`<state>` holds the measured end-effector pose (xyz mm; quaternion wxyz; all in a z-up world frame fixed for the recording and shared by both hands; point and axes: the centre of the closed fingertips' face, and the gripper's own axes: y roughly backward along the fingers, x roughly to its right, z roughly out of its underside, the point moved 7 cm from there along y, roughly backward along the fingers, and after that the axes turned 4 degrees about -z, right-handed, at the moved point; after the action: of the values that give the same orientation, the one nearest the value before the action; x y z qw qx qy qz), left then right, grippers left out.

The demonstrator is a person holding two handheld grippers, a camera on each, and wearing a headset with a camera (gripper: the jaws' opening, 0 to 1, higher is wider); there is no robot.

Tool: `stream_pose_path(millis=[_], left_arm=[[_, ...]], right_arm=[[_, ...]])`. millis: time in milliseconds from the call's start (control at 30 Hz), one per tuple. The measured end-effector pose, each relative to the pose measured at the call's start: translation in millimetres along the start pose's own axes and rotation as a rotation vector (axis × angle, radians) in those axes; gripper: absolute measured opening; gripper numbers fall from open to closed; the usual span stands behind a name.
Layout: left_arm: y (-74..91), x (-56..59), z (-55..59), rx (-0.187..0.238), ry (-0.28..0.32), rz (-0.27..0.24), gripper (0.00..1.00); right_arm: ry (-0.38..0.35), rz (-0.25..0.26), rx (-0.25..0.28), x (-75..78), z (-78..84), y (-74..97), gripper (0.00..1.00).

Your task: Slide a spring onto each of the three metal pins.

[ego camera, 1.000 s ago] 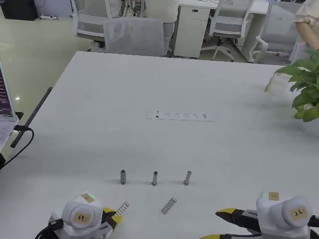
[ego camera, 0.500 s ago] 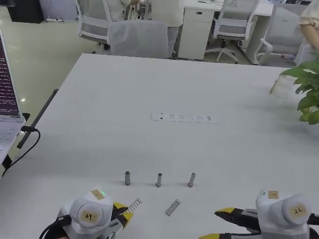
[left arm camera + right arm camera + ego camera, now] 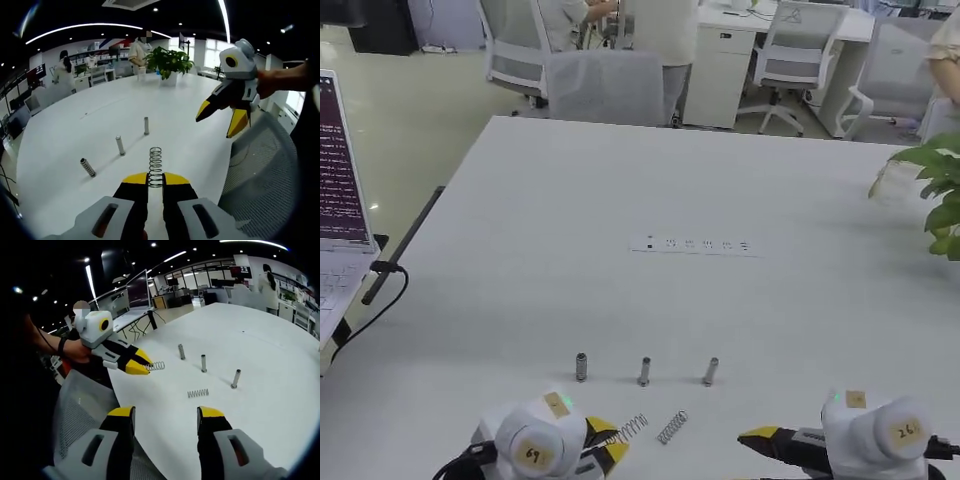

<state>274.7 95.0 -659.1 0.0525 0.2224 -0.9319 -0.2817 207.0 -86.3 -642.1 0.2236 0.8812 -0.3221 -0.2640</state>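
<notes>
One wide table (image 3: pixel 740 180) gives a dropped spring lots of room to roll away. Your left tool (image 3: pixel 155 178) is pressed together on just the near end of a spring (image 3: pixel 155 162). The spring sticks out, so it may wobble, miss a thin pin, or pop free. Your right tool (image 3: pixel 165 412) is spread wide and holds nothing. The left pin (image 3: pixel 581 367) wears a spring. The middle pin (image 3: pixel 644 371) and right pin (image 3: pixel 710 372) look bare. A loose spring (image 3: pixel 671 427) lies on the table, just near of them.

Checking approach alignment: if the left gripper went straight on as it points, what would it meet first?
Probably the end pin, just left of the line the left gripper and its held spring make; depth is unclear.
</notes>
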Motion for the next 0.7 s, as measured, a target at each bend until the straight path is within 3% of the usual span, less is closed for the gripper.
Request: stream_pose_path(millis=[267,700], left_arm=[[-3.4,16.7,-11.5,0.017,-0.036,0.046,0.02],[-7.5,30.0,-19.0,0.025,-0.074,0.091,0.02]], right_arm=[[0.001,-0.021,-0.001,-3.7,-0.3,-6.9,0.48],[-0.002,-0.026,0.003,-0.9,-1.3,-7.2,0.46]])
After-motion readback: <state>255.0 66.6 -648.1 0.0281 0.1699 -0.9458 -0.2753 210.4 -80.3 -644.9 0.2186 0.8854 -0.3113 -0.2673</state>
